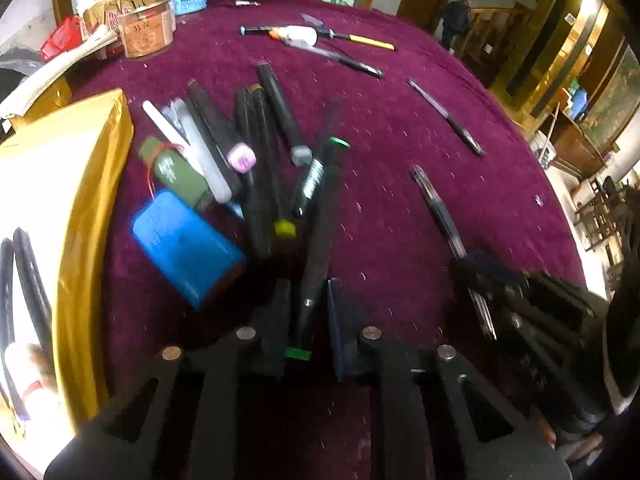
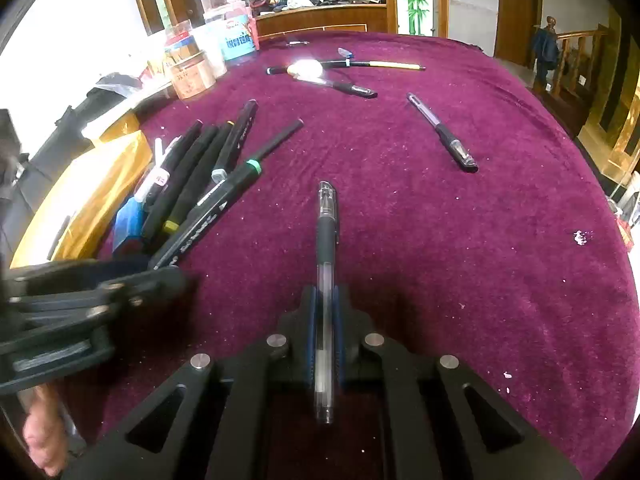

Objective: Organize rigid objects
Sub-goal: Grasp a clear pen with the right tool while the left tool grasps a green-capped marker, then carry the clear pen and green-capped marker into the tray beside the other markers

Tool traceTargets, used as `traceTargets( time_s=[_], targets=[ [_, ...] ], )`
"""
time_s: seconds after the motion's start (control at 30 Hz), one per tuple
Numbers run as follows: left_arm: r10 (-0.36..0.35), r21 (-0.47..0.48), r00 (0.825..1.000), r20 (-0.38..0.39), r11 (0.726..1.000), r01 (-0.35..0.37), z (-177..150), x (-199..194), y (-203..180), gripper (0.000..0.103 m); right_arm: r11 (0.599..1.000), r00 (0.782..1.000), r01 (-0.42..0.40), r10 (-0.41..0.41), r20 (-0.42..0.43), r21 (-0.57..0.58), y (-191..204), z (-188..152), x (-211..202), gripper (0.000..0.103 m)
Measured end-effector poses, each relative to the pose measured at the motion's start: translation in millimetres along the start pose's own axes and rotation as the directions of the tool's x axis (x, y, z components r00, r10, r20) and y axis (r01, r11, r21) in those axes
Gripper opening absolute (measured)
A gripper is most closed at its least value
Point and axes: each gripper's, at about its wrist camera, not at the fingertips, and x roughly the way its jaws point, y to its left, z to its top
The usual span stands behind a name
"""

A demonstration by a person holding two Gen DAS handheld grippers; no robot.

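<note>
Pens: each hand-held gripper, left (image 1: 310, 320) and right (image 2: 325, 320), clenched one, the green-capped marker (image 1: 320, 224) and clear pen (image 2: 326, 264), likely bound for the pile (image 1: 240, 152).

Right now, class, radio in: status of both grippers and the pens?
Left gripper shut on green-capped black marker. Right gripper shut on clear gel pen. Marker pile left; loose black pen ahead.

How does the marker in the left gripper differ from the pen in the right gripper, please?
The green-capped marker is black, opaque and thick; the clear gel pen is see-through and slimmer, with a dark grip. The marker has green at both ends; the pen's cap is clear. Both are clamped lengthwise, one in the left gripper, one in the right gripper.
</note>
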Motion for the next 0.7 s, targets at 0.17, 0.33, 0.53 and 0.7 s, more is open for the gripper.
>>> traceTargets(
  time_s=[0.17,0.33,0.53,0.7],
  targets=[
    [-0.089,0.028,0.994,-0.061,0.995,0.09,-29,-11,-13,0.015,1.0,1.0,-0.015,0.015,0.0,0.008,-2,0,1,0.007],
    [-0.007,0.048,0.999,-0.034,0.999,0.009,-13,-6,-24,0.032,1.0,1.0,-0.016,0.016,-0.001,-0.004,2,0,2,0.007],
    [0.059,0.044,0.998,0.007,0.997,-0.059,3,10,-28,0.024,1.0,1.0,-0.029,0.029,-0.002,-0.003,0,-1,2,0.007],
    [0.098,0.039,0.994,0.044,0.994,-0.1,-5,6,-22,0.012,1.0,1.0,-0.027,0.027,-0.002,-0.006,1,-2,1,0.007]
  ],
)
